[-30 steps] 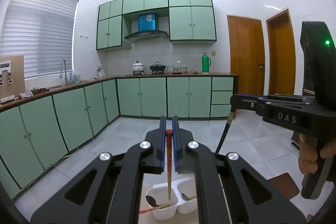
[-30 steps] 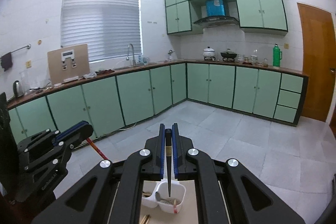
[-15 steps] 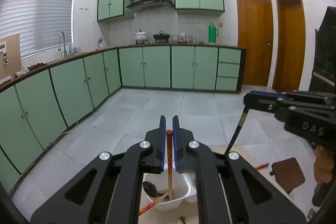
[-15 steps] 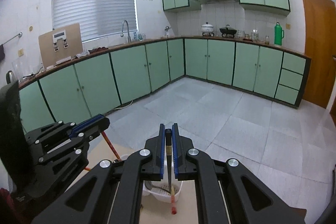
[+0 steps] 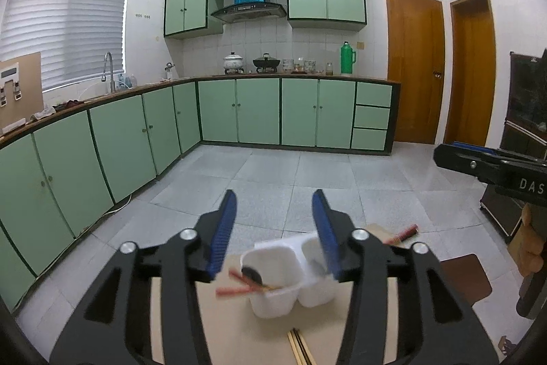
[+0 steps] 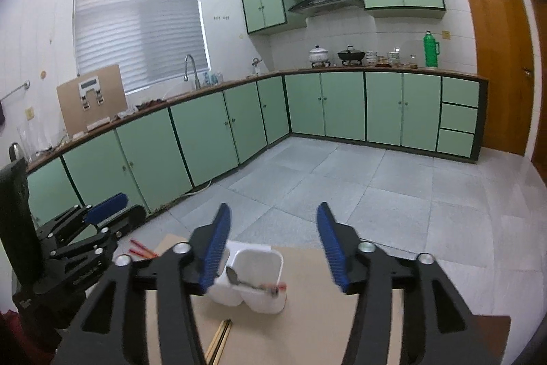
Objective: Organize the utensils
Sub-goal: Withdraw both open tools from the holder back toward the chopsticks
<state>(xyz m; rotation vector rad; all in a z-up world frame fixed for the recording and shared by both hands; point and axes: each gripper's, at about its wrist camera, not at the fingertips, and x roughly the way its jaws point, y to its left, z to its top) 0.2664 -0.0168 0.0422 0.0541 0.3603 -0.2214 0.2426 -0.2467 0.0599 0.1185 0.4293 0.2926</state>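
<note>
A white two-compartment holder (image 5: 283, 283) (image 6: 256, 265) stands on the tan table (image 5: 239, 334) (image 6: 314, 307). My left gripper (image 5: 275, 223) hangs just above it, jaws opening, nothing between the blue pads. Red chopsticks (image 5: 234, 288) and a dark spoon (image 5: 252, 274) lean out of the left compartment. My right gripper (image 6: 271, 236) is over the holder too, jaws opening and empty. Below it a metal spoon (image 6: 239, 279) and a blurred red-tipped stick (image 6: 277, 288) lie across the right compartment. Each gripper shows in the other's view: right gripper (image 5: 478, 161), left gripper (image 6: 102, 221).
Pale wooden chopsticks (image 5: 299, 346) (image 6: 220, 336) lie on the table in front of the holder. A brown stool (image 5: 463, 276) stands to the right, with a person's hand (image 5: 528, 245) above it. Green cabinets (image 5: 102, 153) line the tiled floor beyond the table edge.
Both grippers sank toward the holder and their jaws opened from shut. The chopstick each one held has left the jaws and now rests in the holder.
</note>
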